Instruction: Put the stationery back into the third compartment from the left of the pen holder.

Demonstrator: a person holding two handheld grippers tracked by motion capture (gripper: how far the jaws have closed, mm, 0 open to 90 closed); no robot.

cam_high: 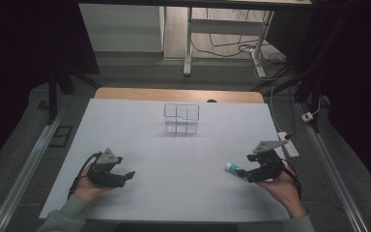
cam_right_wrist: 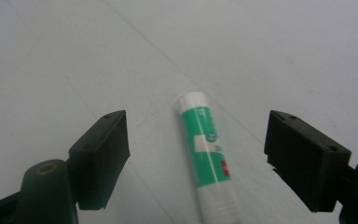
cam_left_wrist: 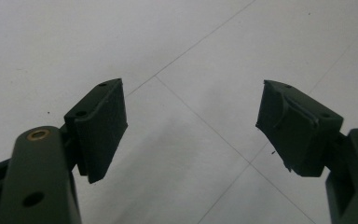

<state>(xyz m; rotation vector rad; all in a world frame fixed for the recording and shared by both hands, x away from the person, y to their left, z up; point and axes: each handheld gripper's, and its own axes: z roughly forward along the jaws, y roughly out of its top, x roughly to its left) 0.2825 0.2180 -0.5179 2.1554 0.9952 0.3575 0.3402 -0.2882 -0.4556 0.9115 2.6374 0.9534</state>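
Note:
A green and white glue stick [cam_high: 233, 167] lies flat on the white table [cam_high: 174, 159] at the front right. My right gripper [cam_high: 244, 174] is held just behind it, pointing left. In the right gripper view the glue stick [cam_right_wrist: 205, 149] lies lengthwise between the wide jaws of the right gripper [cam_right_wrist: 198, 135], with a gap on each side and neither pad touching it. My left gripper [cam_high: 128, 175] rests at the front left, a hand around it. The left gripper [cam_left_wrist: 191, 112] stands open over bare table, nothing between its pads.
A clear plastic box [cam_high: 181, 118] with inner dividers stands at the middle back of the table. A white power strip [cam_high: 288, 143] lies at the table's right edge. Desk legs and cables are on the floor beyond the far edge.

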